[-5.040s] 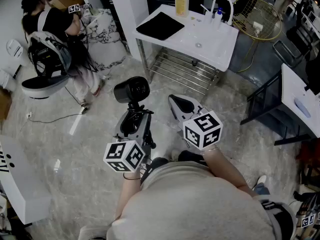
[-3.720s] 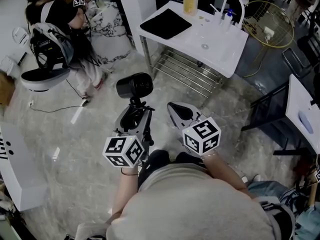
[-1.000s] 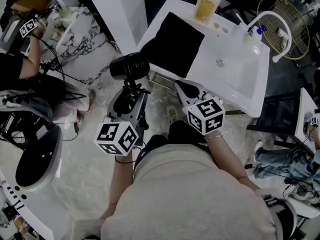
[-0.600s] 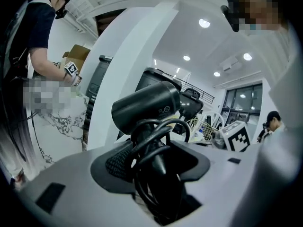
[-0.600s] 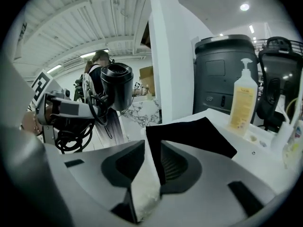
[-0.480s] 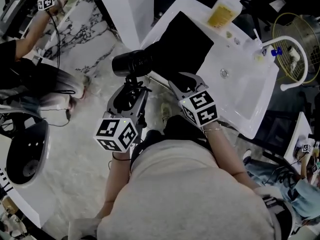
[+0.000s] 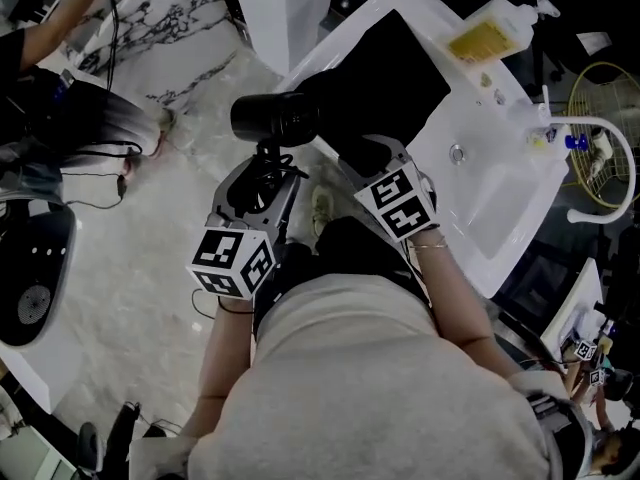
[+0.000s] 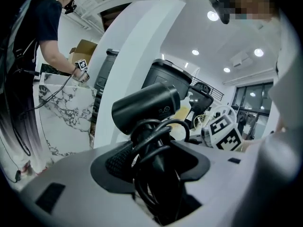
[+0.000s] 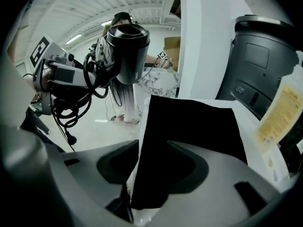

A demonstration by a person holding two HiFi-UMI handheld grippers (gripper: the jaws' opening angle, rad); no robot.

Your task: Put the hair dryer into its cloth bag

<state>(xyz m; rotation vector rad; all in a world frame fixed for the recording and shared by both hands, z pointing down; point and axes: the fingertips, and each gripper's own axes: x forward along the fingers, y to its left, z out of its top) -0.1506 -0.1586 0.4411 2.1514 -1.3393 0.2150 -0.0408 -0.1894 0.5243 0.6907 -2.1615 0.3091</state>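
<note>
White counter [image 7: 500, 203], flat cloth bag [image 7: 400, 73], right gripper [image 7: 372, 156] opening around its corner, left gripper [image 7: 262, 176] clamping hair dryer [image 7: 285, 118] (unbagged)

The cloth bag [image 7: 400, 68] lies on the bench's [image 7: 510, 198] left end; the soap bottle [image 7: 490, 36] stands behind it at the far edge.

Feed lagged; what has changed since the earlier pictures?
The person walked from the open floor to the sink counter. The right gripper came down over the near corner of the cloth bag; its jaws are opening with that corner between them, not pinched. Unchanged: left gripper shut on the hair dryer, bag flat on the counter.
</note>
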